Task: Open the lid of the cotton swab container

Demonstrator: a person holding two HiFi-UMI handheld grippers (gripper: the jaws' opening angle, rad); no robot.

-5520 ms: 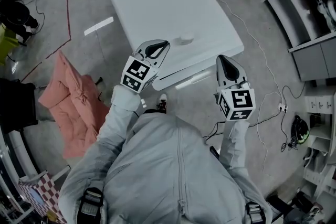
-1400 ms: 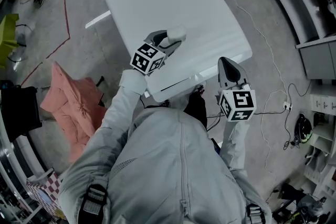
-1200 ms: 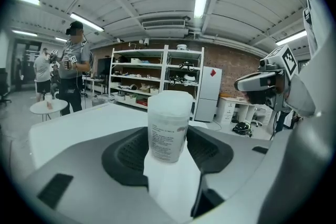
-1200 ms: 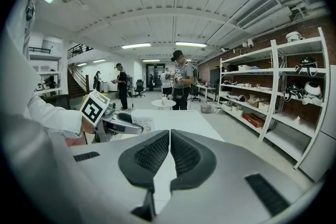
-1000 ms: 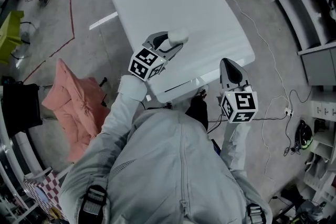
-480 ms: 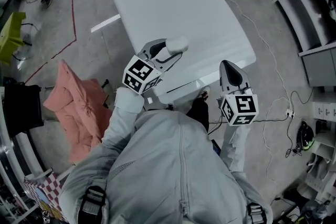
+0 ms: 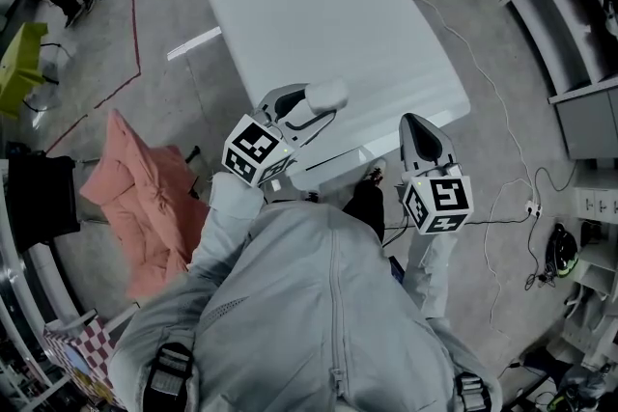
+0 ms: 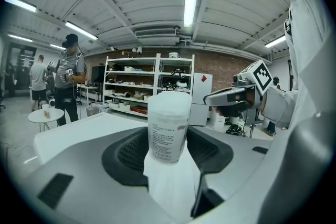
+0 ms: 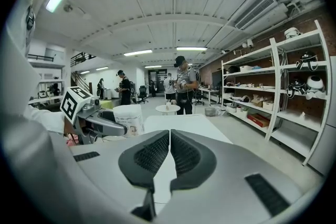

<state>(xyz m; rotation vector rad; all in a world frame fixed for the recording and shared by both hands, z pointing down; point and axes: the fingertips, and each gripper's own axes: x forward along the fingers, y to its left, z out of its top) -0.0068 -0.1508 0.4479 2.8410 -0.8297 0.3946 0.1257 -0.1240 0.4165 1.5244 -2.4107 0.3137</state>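
Observation:
The cotton swab container (image 8: pixel 168 124) is a small translucent white tub with a printed label and its lid on. My left gripper (image 8: pixel 169 150) is shut on it and holds it upright above the near part of the white table (image 7: pixel 357 24). In the head view the container (image 7: pixel 325 95) sits at the tip of the left gripper (image 7: pixel 307 103). My right gripper (image 7: pixel 419 132) hangs off the table's near right edge, shut and empty. The right gripper view shows the container (image 9: pixel 129 119) and the left gripper at the left, and the right gripper (image 9: pixel 170 136) with jaws together.
A pink padded chair (image 7: pixel 145 198) stands on the floor left of me. Shelving (image 7: pixel 570 5) runs along the right wall, with cables (image 7: pixel 502 188) on the floor. A small round table (image 9: pixel 168 108) and several people stand at the far end of the room.
My left gripper has drawn the container up and back toward me, off the table top. The right gripper has stayed in place.

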